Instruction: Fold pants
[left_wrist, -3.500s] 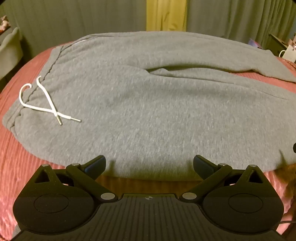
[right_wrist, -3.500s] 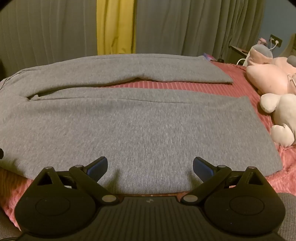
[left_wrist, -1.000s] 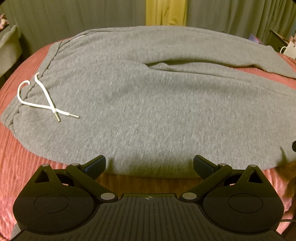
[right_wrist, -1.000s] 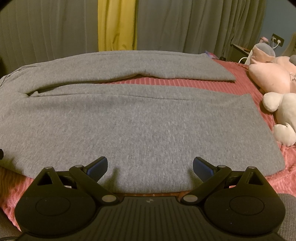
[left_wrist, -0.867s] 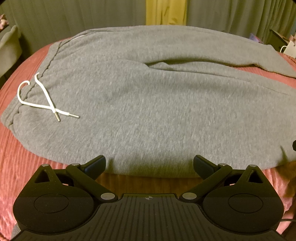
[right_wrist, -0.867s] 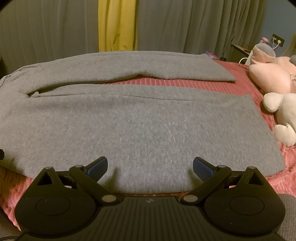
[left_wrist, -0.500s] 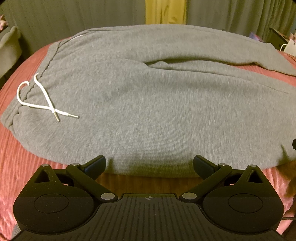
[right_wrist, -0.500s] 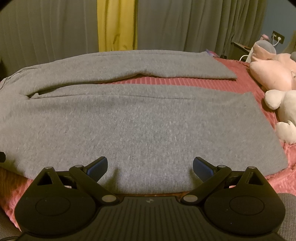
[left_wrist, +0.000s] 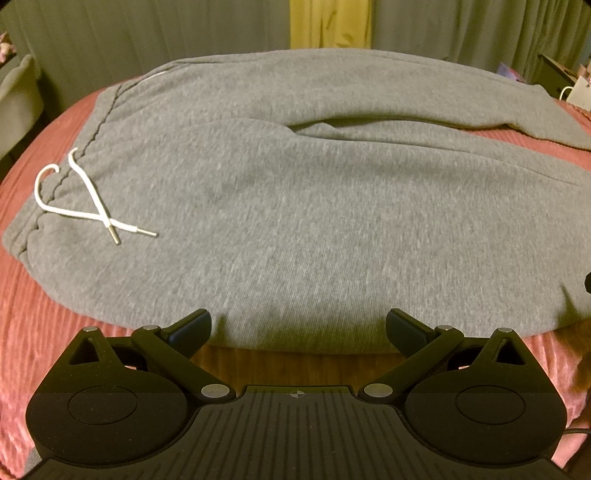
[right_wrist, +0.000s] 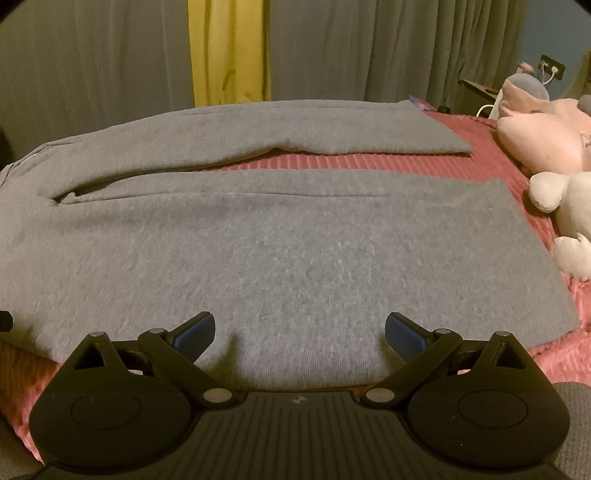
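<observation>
Pants (left_wrist: 314, 221): spread flat on bed (left_wrist: 33, 321), legs apart, unfolded | left hand-held gripper (left_wrist: 297, 326): jaws apart, empty, poised at near hip edge ahead | right hand-held gripper (right_wrist: 299, 330): jaws apart, empty, over near leg edge | judged: paired pinch for lengthwise fold.

dim warm light, fisheye-bent edges

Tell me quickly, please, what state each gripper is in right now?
Left gripper: open, holding nothing, at the near edge of the pants.
Right gripper: open, holding nothing, over the near pant leg.
</observation>
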